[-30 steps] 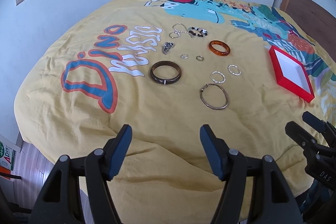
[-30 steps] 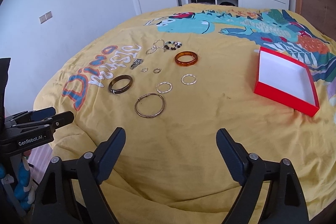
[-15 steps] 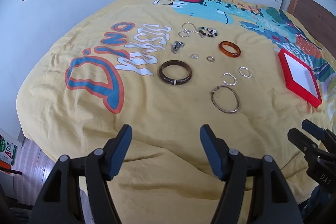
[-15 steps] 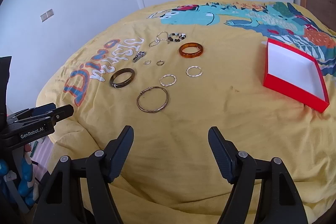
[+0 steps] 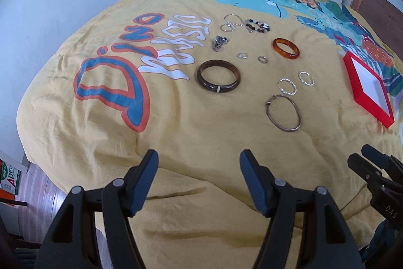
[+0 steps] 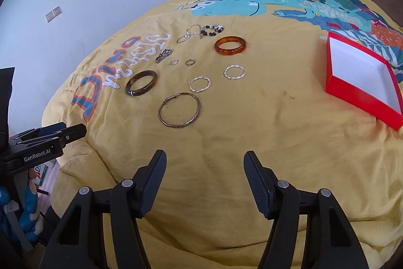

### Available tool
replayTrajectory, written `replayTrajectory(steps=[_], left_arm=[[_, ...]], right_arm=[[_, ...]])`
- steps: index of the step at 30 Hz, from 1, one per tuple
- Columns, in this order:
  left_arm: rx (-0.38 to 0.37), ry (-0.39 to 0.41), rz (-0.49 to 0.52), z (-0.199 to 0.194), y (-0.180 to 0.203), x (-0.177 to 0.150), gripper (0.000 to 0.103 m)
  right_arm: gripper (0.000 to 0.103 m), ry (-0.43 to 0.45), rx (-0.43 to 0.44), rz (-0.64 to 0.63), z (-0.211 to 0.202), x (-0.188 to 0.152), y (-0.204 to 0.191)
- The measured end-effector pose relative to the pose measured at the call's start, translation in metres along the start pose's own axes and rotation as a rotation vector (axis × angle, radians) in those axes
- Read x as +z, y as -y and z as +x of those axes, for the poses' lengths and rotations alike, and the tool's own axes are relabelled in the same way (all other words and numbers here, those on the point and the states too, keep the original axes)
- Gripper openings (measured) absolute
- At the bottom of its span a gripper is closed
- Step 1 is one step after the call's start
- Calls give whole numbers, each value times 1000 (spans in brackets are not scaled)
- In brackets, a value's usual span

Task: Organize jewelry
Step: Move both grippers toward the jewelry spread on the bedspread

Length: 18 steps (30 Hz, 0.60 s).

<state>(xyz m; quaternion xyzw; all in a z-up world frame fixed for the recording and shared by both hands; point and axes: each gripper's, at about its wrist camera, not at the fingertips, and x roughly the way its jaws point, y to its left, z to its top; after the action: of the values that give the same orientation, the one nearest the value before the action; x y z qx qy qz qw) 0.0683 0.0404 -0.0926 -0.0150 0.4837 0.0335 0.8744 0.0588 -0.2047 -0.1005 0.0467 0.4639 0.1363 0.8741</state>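
Jewelry lies spread on the yellow bedspread [image 6: 252, 132] ahead of both hand-held grippers, none of it touched. Straight beyond the right hand-held gripper [image 6: 204, 177] sits a thin metal bangle [image 6: 179, 110]; past it are two twisted silver rings [image 6: 200, 84], and further out an amber bangle [image 6: 230, 45]. Ahead and to the left lies a dark brown bangle [image 6: 141, 83], with two tiny rings [image 6: 190, 62] between it and the amber one. Furthest away are a chain [image 6: 188, 35] and a beaded bracelet [image 6: 212, 30] — just beside each other. A red box [image 6: 362, 97] with a white inside rests open, well off to the right.

The right hand-held gripper hovers above the near edge of the bed, fingers spread wide, holding nothing. The left hand-held gripper [image 5: 199, 178] is likewise wide apart and empty — the dark brown bangle [image 5: 218, 79] lies straight ahead of it.
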Motion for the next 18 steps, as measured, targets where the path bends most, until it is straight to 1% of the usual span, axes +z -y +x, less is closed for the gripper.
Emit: replayTrajectory(steps=[4,6,18], left_arm=[[11,-19,-4,8,-3,2,65],[17,-27,-5,13,-5,3,65],[50,-73,-18,39,-10,16,65]], right_arm=[[58,-9,11,0,8,4,3],[55,-12,15,3,11,7,5],[40,-45,55,6,43,28,16]])
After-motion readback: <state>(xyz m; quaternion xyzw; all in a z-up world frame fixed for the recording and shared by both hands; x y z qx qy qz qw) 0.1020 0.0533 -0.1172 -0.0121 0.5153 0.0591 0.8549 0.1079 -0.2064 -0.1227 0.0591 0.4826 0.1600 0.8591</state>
